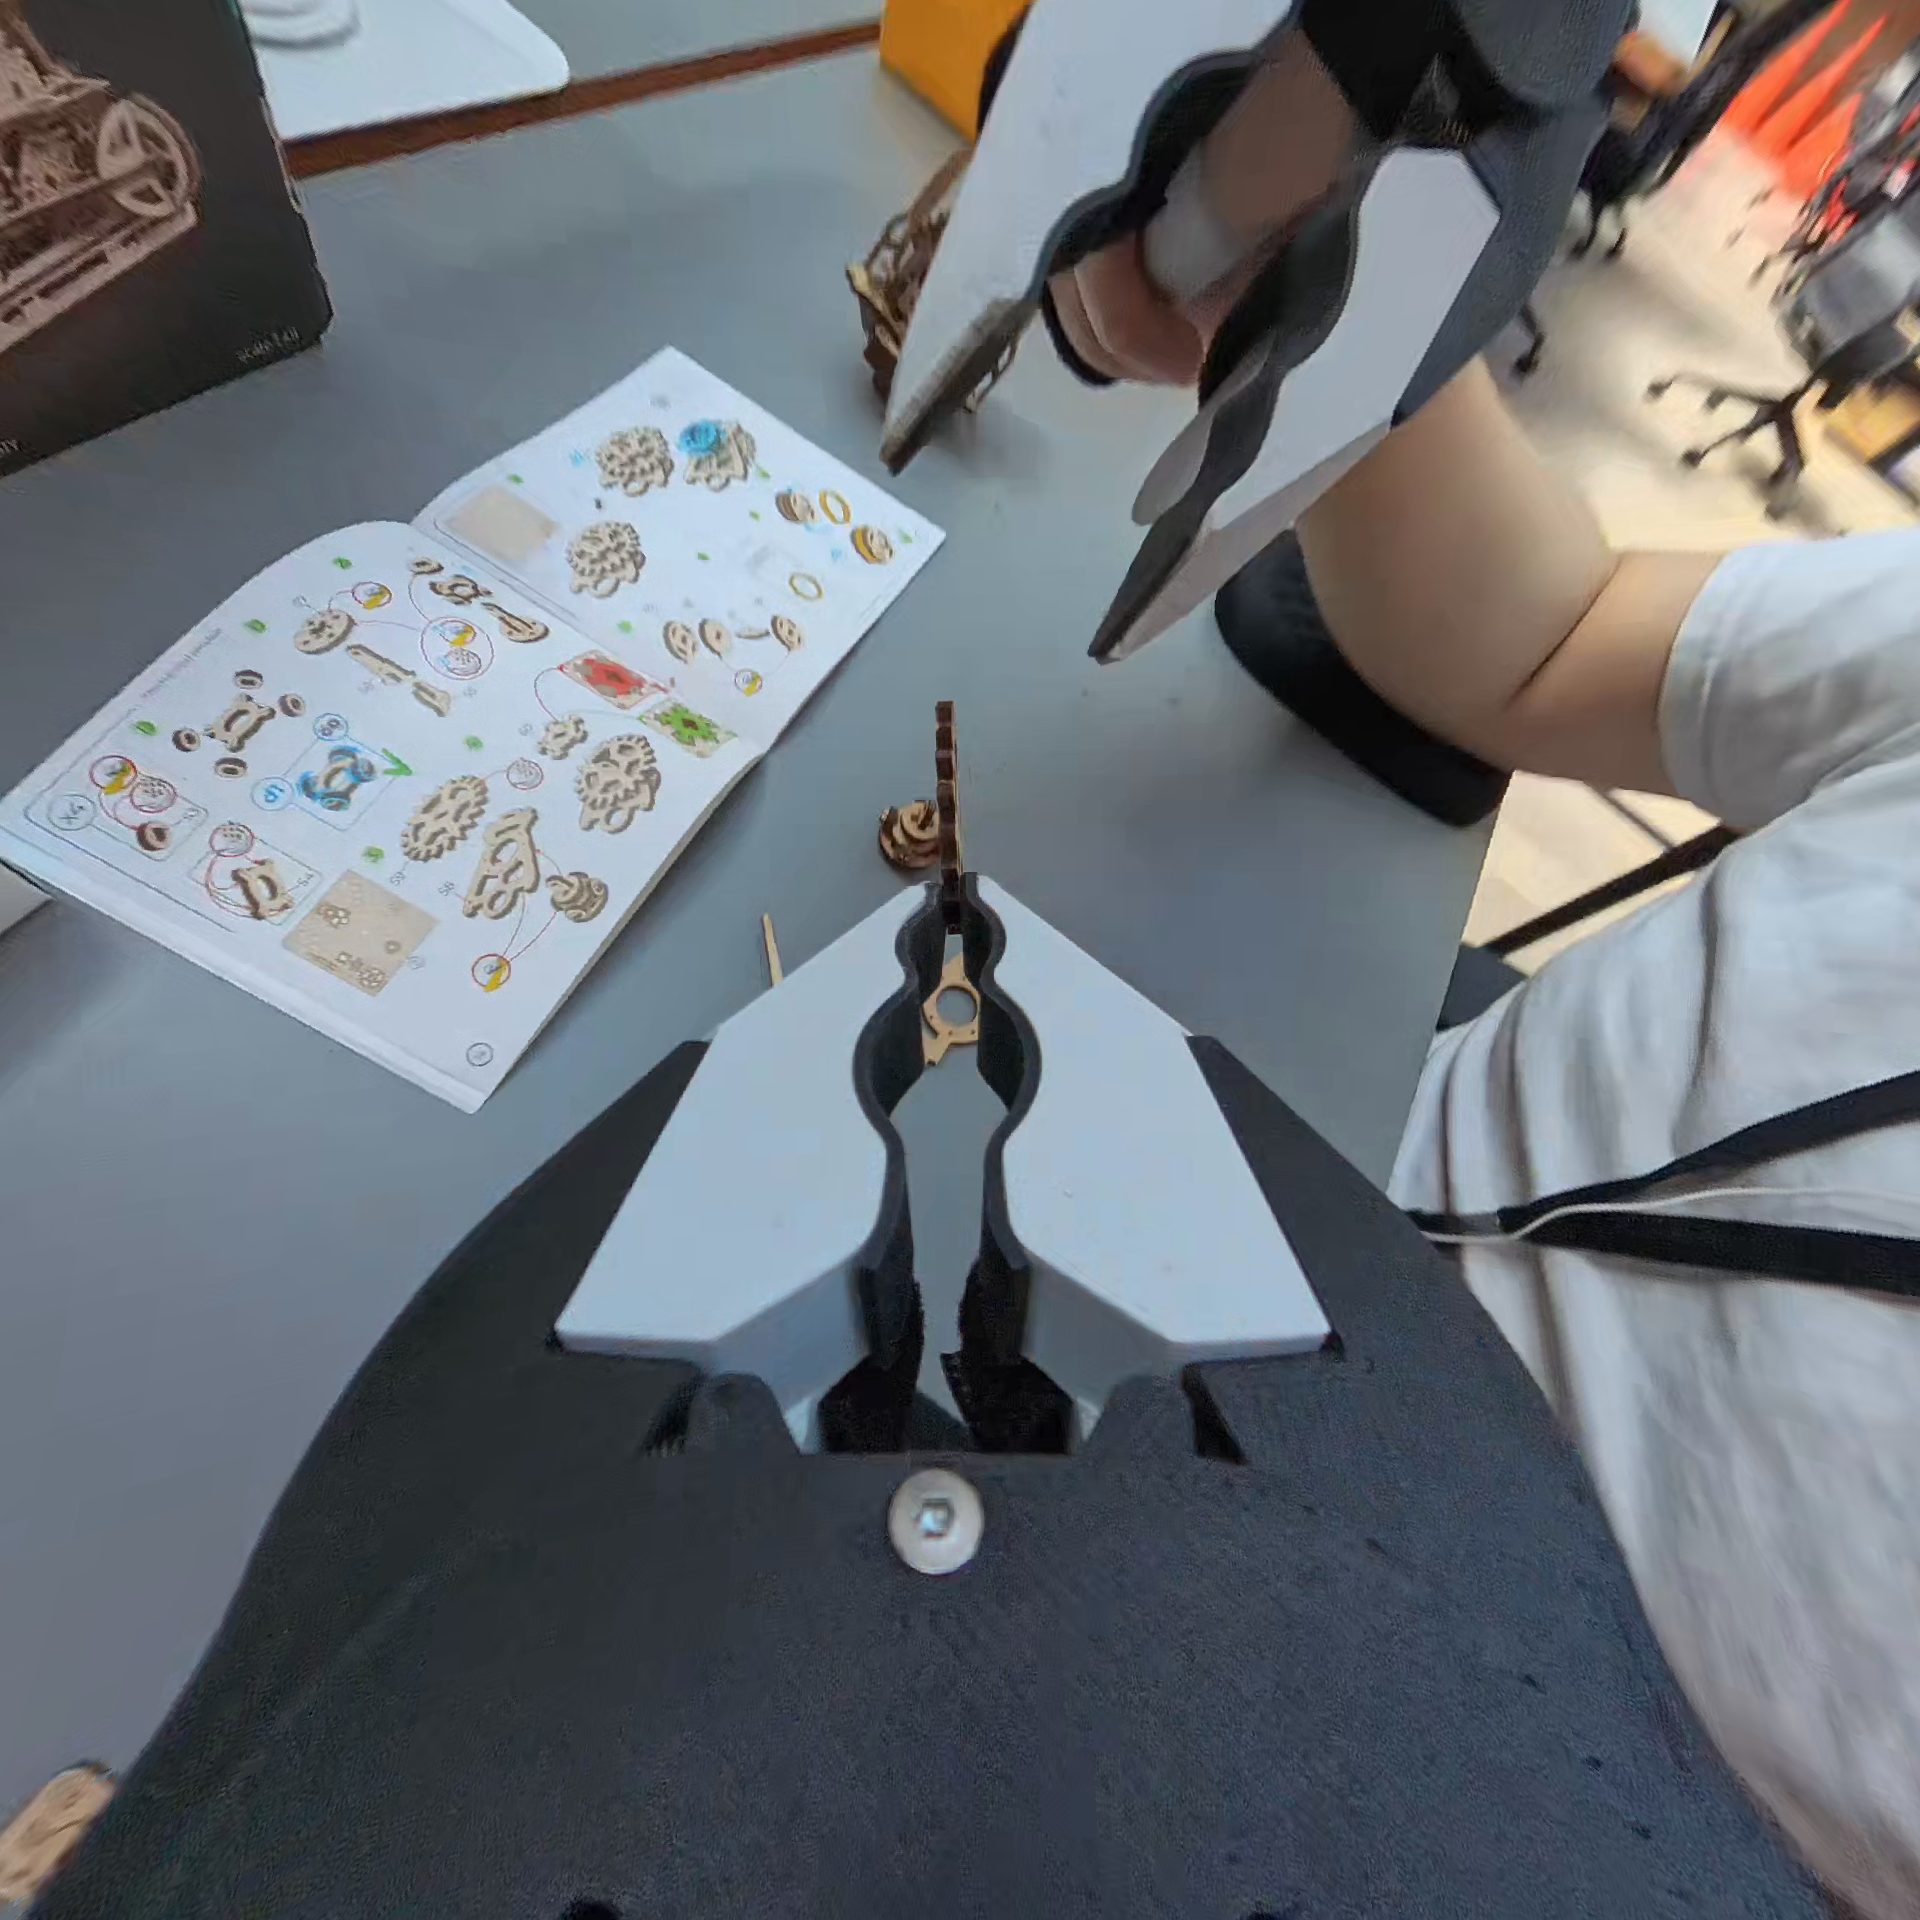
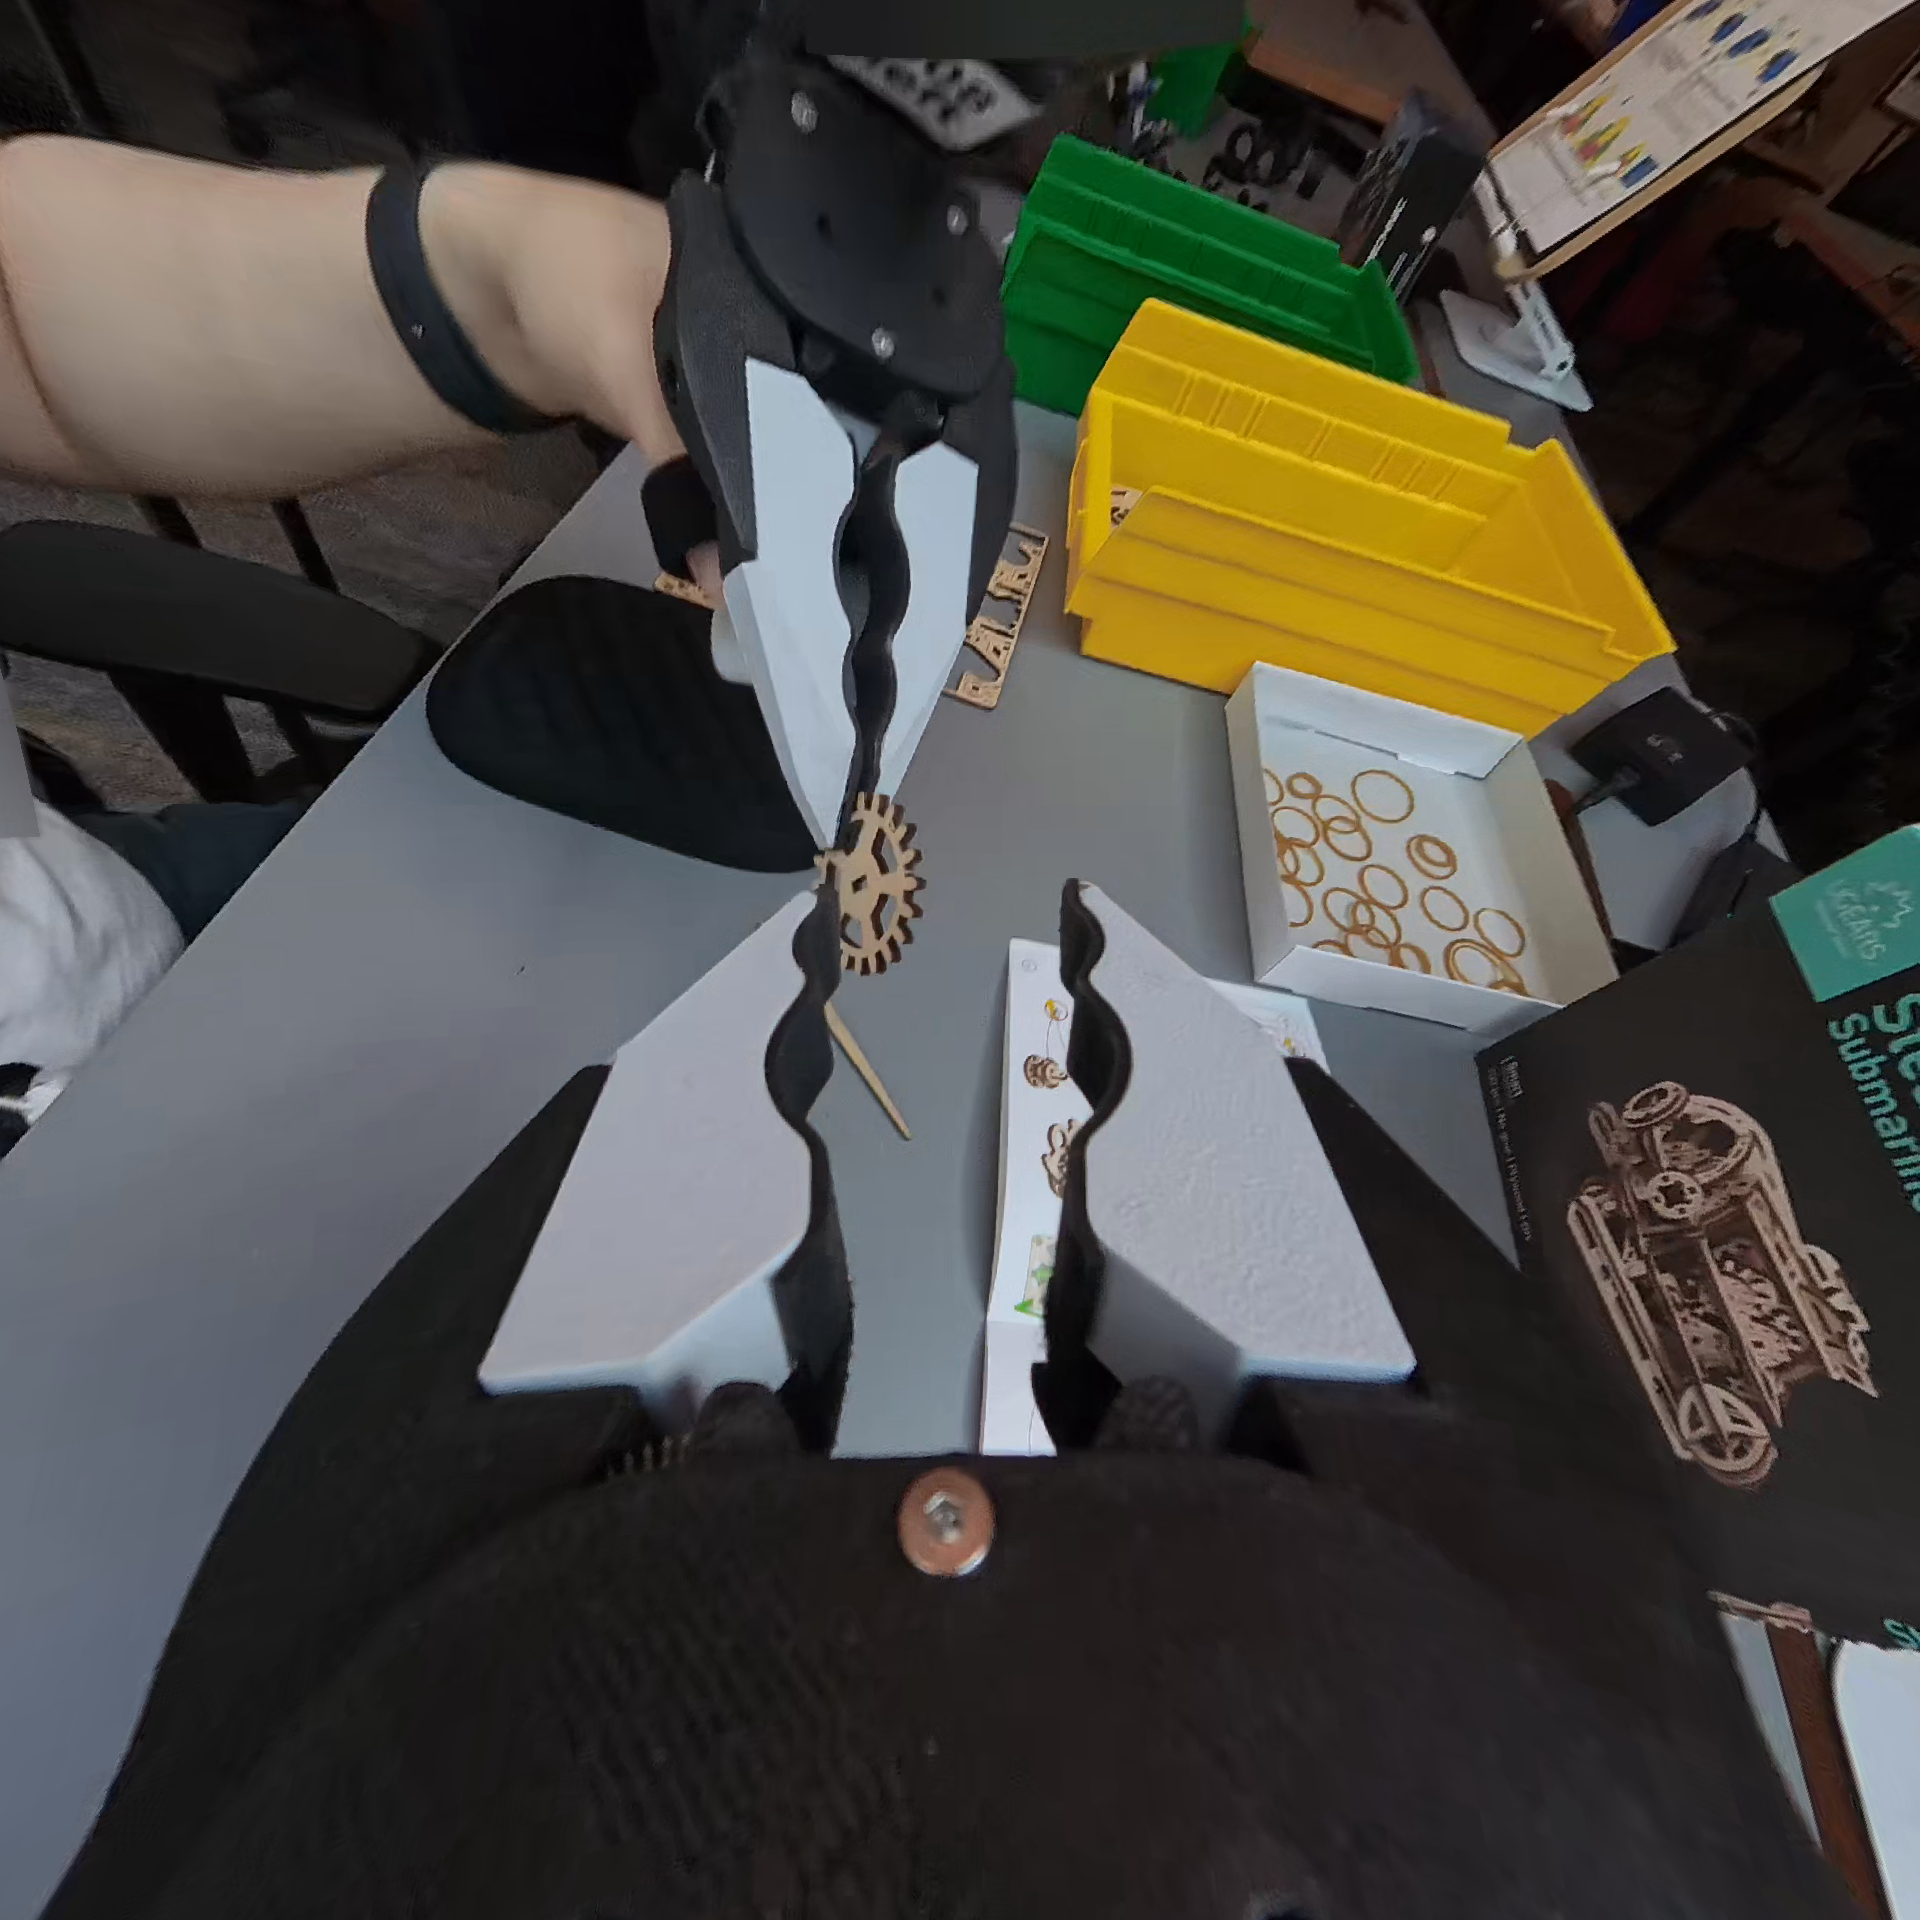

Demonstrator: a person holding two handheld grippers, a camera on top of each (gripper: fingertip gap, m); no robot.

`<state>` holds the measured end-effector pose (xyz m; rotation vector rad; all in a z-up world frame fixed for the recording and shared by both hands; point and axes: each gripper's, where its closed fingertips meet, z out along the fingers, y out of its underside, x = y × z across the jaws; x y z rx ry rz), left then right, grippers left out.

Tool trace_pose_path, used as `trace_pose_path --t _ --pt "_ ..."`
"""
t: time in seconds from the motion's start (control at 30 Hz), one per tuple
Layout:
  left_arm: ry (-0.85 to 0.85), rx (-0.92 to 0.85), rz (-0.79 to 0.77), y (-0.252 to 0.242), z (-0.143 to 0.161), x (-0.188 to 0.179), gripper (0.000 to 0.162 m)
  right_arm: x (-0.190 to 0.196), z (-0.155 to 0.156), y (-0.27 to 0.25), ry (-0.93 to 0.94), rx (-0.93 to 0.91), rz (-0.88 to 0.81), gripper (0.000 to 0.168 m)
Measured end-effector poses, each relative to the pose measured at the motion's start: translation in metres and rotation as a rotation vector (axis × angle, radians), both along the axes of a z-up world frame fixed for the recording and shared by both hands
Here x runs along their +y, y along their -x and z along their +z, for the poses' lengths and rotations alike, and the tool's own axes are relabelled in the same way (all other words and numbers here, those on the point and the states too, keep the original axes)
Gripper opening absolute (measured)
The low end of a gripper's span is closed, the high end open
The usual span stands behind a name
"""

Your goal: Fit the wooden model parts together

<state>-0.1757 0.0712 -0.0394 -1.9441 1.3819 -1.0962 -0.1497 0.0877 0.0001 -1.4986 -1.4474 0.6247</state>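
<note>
My left gripper [image 1: 951,896] is shut on a small wooden gear [image 1: 947,790], which shows edge-on and sticks up past the fingertips. In the right wrist view the same gear [image 2: 871,883] faces me flat, held above the grey table [image 2: 312,1039] by the left gripper [image 2: 847,821]. My right gripper [image 2: 940,902] is open and empty, and its left fingertip is right beside the gear. In the left wrist view the right gripper [image 1: 997,561] hangs open above and beyond the gear. A small wooden part [image 1: 906,831] and a toothpick [image 1: 772,948] lie on the table.
An open instruction booklet [image 1: 468,727] lies to the left, with a dark product box [image 1: 135,208] behind it. A partly built wooden model [image 1: 914,281] stands further back. Yellow bins [image 2: 1351,540], green bins [image 2: 1174,270] and a white tray of rings [image 2: 1382,862] stand to the right. Some 5 cm of space lies between my two pairs of fingers. It is some 12 cm from my left tips to the toothpick [image 1: 772,948].
</note>
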Motion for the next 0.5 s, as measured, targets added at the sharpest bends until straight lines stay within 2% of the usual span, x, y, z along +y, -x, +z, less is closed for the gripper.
trace_pose_path --t 0.07,0.23,0.3,0.4,0.5 --pt "-0.025 0.111 -0.118 -0.003 0.003 -0.012 0.000 -0.003 -0.016 -0.001 0.027 -0.090 0.005 0.045" --pt "-0.115 0.307 -0.248 -0.006 -0.010 -0.023 0.001 -0.032 -0.038 0.012 0.167 -0.147 0.143 0.039" --pt "-0.133 0.313 -0.269 -0.009 -0.013 -0.026 0.001 -0.039 -0.048 0.010 0.219 -0.190 0.184 0.003" --pt "-0.215 0.209 -0.185 -0.012 -0.006 -0.012 0.002 -0.027 -0.042 0.009 0.195 -0.132 0.144 0.001" --pt "-0.200 -0.061 -0.029 -0.012 0.021 0.005 0.022 -0.007 -0.005 0.009 0.226 0.115 0.065 0.001"
